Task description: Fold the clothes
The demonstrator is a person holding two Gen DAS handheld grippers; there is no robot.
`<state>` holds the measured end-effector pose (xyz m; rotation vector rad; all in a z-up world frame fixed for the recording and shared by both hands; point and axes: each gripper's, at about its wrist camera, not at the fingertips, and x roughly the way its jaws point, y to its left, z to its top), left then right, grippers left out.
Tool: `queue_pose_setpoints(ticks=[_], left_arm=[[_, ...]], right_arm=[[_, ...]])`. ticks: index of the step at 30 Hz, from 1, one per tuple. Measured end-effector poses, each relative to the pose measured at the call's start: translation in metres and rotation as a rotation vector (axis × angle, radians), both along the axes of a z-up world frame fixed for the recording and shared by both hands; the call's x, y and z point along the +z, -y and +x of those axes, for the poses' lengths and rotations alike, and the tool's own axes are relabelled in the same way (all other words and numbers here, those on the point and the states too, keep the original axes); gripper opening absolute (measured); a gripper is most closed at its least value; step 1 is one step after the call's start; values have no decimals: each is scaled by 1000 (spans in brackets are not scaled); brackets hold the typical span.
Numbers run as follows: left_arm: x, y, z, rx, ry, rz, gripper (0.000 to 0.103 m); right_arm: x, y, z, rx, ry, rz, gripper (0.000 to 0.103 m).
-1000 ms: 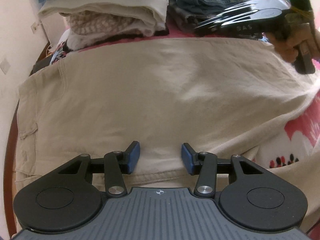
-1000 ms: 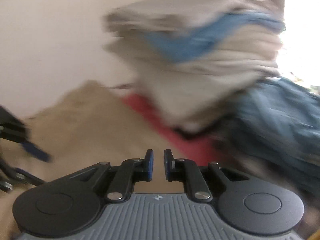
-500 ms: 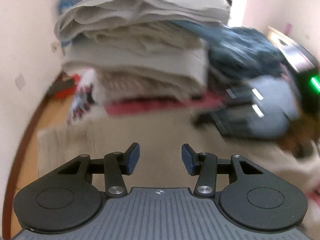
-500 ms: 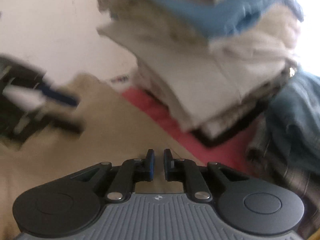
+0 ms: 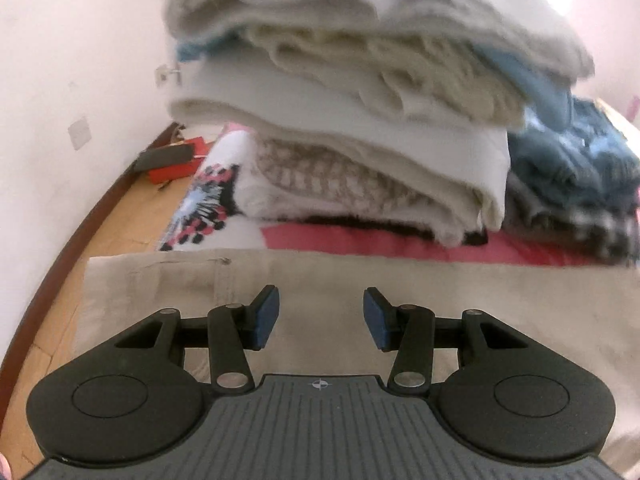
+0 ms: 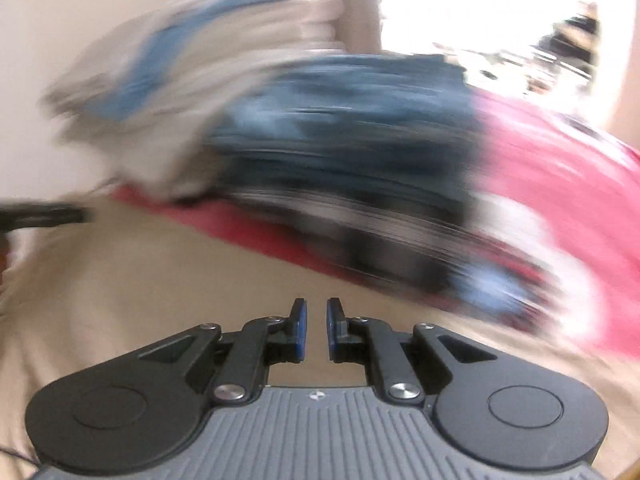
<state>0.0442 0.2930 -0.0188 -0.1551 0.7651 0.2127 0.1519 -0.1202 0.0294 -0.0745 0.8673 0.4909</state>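
Beige garment point(image 5: 400, 280) spread flat on bed, near side, before folded stack point(image 5: 360, 140). Left gripper point(image 5: 319, 316) apart, empty. Right gripper point(image 6: 316, 330) narrowly apart, just opening, empty.

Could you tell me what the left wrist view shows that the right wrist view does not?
Only the left wrist view shows the wooden floor, a red box by the wall, and the left gripper, open and empty. Only the right wrist view, badly blurred, shows the right gripper, its jaws narrowly apart with nothing between them. Both share the beige garment, the folded pale stack, the dark blue pile and the pink bedcover.
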Motion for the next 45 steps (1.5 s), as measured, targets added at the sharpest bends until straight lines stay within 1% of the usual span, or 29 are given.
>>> queue_pose_setpoints(ticks=[2,3,4,8,10,13,15,17,18,19,20,23,27,29,30,33,36,38,41,45], left_arm=[[11,8,-3,-2,14,1,47],[17,12,-5,-3,20,1,47],[23,16,-7,-7,27,0,47],[47,56,-5,-102,66,-17,50],[61,84,-6,-177,105,-30,51],[75,127,-8,-314,130,-51,53],[79,158,-12,-424,121,-74,54],[80,189,-19,-534,98,-85,54],[79,204,-24,-590,81,-86,54],[78,219,-28,-644,63,-88,54],[74,233,-35,-690,36,-92,55],[58,263,-55,-805,-61,-99,55],[38,279,-81,-884,-172,-86,55],[33,277,-88,-884,-223,-106,55],[32,276,-93,-882,-245,-117,55],[32,270,-103,-880,-288,-155,55],[34,267,-107,-904,-322,-206,58],[33,267,-111,-920,-340,-231,58],[27,269,-116,-933,-367,-241,59],[22,270,-124,-938,-385,-237,60]], right_arm=[[13,50,-2,-137,1,71,14],[22,73,-6,-192,17,99,14],[32,93,-12,-234,45,109,14],[72,154,-47,-346,164,122,16],[90,179,-71,-386,205,121,16],[109,203,-112,-429,247,87,22],[116,216,-147,-450,264,63,28],[118,227,-175,-474,264,52,32],[117,232,-189,-490,258,48,34],[109,236,-200,-512,232,62,35],[100,239,-209,-534,200,83,37],[65,245,-230,-608,89,158,37],[15,231,-243,-697,-42,291,39],[1,216,-245,-682,-76,313,39],[-4,207,-243,-665,-88,307,39],[-12,185,-240,-606,-115,262,39],[-19,171,-239,-575,-141,209,39],[-22,168,-241,-576,-162,207,39],[-26,166,-243,-583,-191,210,39],[-24,171,-245,-606,-177,195,39]])
